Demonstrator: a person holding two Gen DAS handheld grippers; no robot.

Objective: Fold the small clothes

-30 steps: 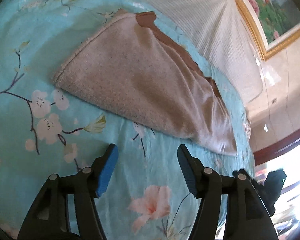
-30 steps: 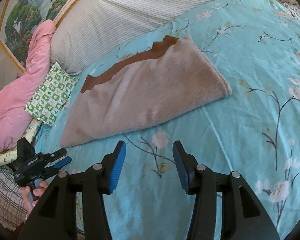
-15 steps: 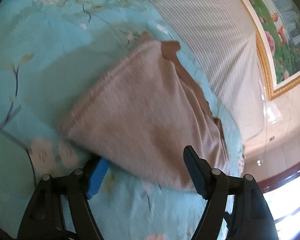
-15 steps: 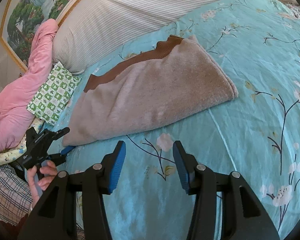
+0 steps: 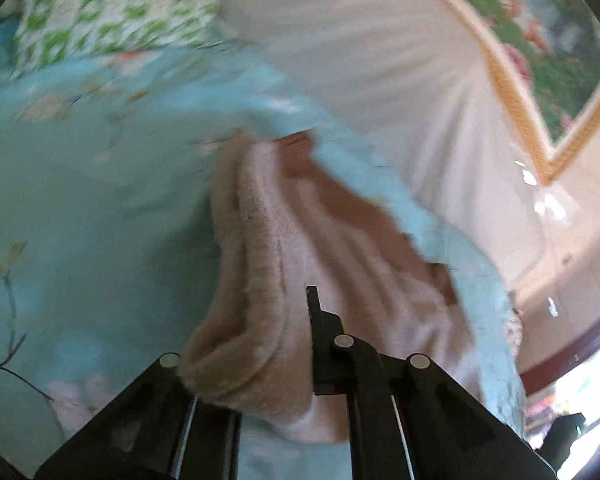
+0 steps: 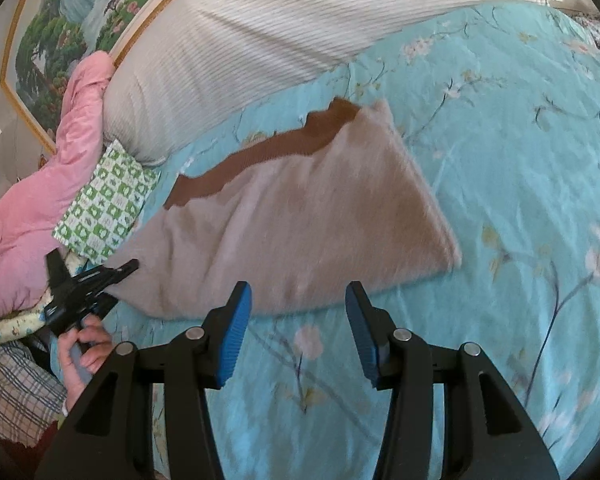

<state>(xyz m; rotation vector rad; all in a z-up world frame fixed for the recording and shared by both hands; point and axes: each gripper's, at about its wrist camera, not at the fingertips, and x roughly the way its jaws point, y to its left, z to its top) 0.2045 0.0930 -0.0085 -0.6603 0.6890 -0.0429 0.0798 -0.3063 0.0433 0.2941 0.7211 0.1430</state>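
A beige fleece garment (image 6: 300,224) with a brown band (image 6: 268,152) along its far edge lies folded on the turquoise floral bedsheet (image 6: 520,160). My left gripper (image 5: 296,344) is shut on the garment's (image 5: 284,248) near corner, which bunches up between its fingers and hangs lifted off the sheet. From the right wrist view the left gripper (image 6: 128,266) sits at the garment's left end, held by a hand (image 6: 84,344). My right gripper (image 6: 298,320) stands open just short of the garment's near edge, nothing between its blue pads (image 6: 236,332).
A long white striped bolster (image 6: 284,28) runs along the far side of the bed under a framed painting (image 6: 68,20). A pink quilt (image 6: 32,208) and a green checked cloth (image 6: 108,204) are piled at the left. A plaid sleeve (image 6: 12,384) shows at lower left.
My left gripper moved forward to the garment's corner, closed on it and raised it. The right gripper drew a little closer to the garment's near edge, still open.
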